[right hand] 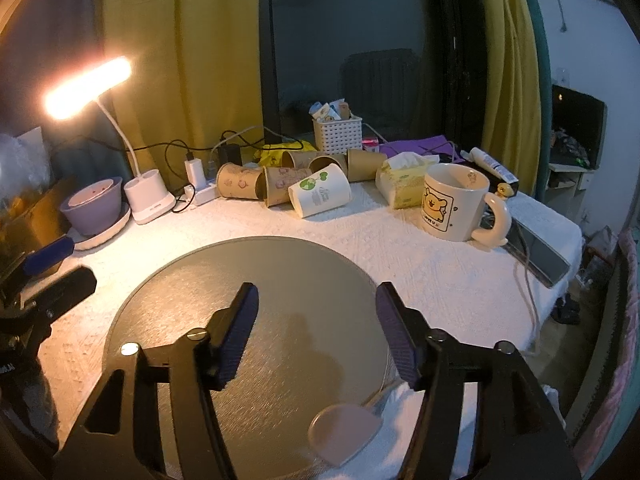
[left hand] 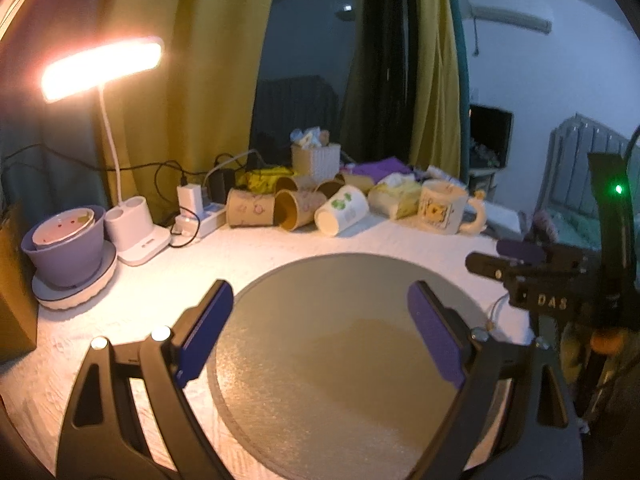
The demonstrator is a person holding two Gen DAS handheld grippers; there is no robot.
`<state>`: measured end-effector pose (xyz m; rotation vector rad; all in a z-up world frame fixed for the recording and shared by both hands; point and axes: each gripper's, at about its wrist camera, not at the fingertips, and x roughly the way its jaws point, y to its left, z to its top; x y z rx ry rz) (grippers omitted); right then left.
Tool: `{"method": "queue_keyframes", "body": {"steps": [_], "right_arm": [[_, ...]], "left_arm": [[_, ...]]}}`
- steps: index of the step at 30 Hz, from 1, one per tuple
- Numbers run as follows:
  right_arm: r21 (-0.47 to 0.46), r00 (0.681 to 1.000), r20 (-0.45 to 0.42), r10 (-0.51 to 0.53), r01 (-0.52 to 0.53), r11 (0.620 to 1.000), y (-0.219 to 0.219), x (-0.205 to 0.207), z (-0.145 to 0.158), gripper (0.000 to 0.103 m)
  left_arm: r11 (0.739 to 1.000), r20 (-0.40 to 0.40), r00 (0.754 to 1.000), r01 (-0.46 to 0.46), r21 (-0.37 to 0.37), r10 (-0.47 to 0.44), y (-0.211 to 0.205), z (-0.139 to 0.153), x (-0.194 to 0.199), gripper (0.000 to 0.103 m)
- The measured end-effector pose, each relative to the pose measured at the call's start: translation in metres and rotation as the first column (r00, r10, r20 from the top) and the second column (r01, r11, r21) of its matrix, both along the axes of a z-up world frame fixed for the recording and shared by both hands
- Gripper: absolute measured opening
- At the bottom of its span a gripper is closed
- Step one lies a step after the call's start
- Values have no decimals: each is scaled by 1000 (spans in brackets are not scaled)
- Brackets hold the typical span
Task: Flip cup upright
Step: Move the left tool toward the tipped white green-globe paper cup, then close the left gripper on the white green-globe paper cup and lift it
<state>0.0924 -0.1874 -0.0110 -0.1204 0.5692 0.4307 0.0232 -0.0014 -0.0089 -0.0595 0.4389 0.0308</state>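
Note:
A white paper cup with a green print [left hand: 341, 211] [right hand: 320, 195] lies on its side at the back of the table, mouth toward me. Several brown paper cups [left hand: 298, 208] [right hand: 240, 181] lie on their sides beside it. A white bear mug [left hand: 442, 207] [right hand: 455, 202] stands upright to the right. My left gripper [left hand: 320, 300] is open and empty above a round grey mat [left hand: 340, 380] [right hand: 240, 280]. My right gripper [right hand: 316, 300] is open and empty over the same mat; it shows in the left wrist view [left hand: 500, 258] at the right.
A lit desk lamp [left hand: 132, 236] [right hand: 148, 196] and a purple bowl [left hand: 66, 248] [right hand: 94, 206] stand at the left. A tissue pack [right hand: 402, 182], a white basket [right hand: 338, 132], chargers and cables line the back. A pink disc [right hand: 344, 434] lies on the mat's near edge.

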Motion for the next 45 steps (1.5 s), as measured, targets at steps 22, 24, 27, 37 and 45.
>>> {"method": "queue_keyframes", "body": {"steps": [22,24,27,37,45], "right_arm": [[47,994,-105,20,-15,999,-16,156,-22,64],[59,993,-116,29,-22,998,-14,167,-24,64],[76,989,-143,38,-27,997,-12,185,-28,64],[154,979,-201,36,-4,988,-21,212,-42,64],[179,971,-238,31,12,984,-32,220,-49,64]], "left_arm": [[988,-290,952,128,83,-99,-8,-17,193,90],[986,-307,946,139,94,-104,-10,-19,212,90],[981,-323,940,156,112,-112,-13,-21,237,90],[937,-395,911,232,262,-115,-33,-41,312,89],[898,-435,895,271,347,-102,-49,-58,345,69]]}}
